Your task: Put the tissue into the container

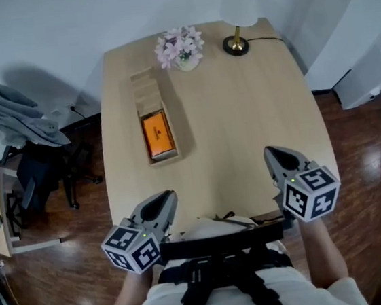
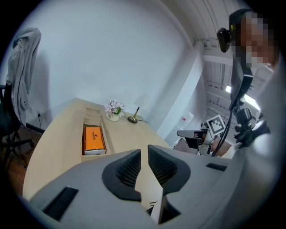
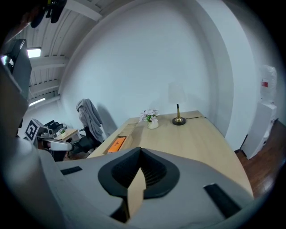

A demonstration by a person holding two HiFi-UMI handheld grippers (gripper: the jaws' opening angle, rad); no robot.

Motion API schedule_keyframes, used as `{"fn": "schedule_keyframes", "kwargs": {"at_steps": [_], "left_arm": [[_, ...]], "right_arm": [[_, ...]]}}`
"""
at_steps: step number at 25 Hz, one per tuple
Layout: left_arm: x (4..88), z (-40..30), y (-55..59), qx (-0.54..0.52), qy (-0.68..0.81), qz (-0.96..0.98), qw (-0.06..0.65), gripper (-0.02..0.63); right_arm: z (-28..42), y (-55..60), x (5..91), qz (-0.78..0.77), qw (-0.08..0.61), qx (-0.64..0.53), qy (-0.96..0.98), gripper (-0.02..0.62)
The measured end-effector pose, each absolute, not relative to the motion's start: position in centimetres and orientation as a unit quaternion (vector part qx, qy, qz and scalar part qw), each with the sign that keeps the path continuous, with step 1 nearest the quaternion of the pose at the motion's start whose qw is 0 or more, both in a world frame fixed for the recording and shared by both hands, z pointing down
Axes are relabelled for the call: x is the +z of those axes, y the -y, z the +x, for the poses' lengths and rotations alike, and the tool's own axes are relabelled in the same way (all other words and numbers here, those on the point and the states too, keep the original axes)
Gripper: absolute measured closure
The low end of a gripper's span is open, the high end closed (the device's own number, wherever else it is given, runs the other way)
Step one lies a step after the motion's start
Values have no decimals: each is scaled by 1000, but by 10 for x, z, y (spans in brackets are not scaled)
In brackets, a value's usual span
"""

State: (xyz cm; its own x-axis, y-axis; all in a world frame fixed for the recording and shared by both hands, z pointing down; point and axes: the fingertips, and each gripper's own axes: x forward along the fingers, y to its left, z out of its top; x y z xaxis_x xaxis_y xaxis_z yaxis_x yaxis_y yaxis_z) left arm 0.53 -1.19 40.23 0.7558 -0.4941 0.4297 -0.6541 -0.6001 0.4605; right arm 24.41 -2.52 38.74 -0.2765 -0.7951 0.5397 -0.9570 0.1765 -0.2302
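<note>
Orange tissue pack (image 1: 157,134) sits in the wooden container (image 1: 146,86), at the end farthest from the flower pot (image 1: 180,49). Left gripper (image 1: 167,197) jaws are slightly apart, right gripper (image 1: 271,153) is pinched closed, both empty. If it needs moving, I'd open wide and grab its long sides.

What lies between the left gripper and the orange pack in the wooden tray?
Nothing: only bare tabletop separates the left gripper from the orange pack, which sits in the wooden tray. The head view shows it plainly.

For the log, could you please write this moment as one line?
left tongs open, empty | right tongs shut, empty | orange pack in tray
</note>
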Motion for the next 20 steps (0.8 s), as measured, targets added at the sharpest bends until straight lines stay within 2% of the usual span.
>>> {"fn": "schedule_keyframes", "kwargs": {"at_steps": [13, 20], "left_arm": [[410, -4, 6, 142, 315, 880, 325, 554], [408, 10, 3, 154, 296, 893, 302, 554]], "right_arm": [[208, 36, 382, 543, 187, 229, 786, 595], [200, 34, 383, 537, 199, 227, 788, 595]]}}
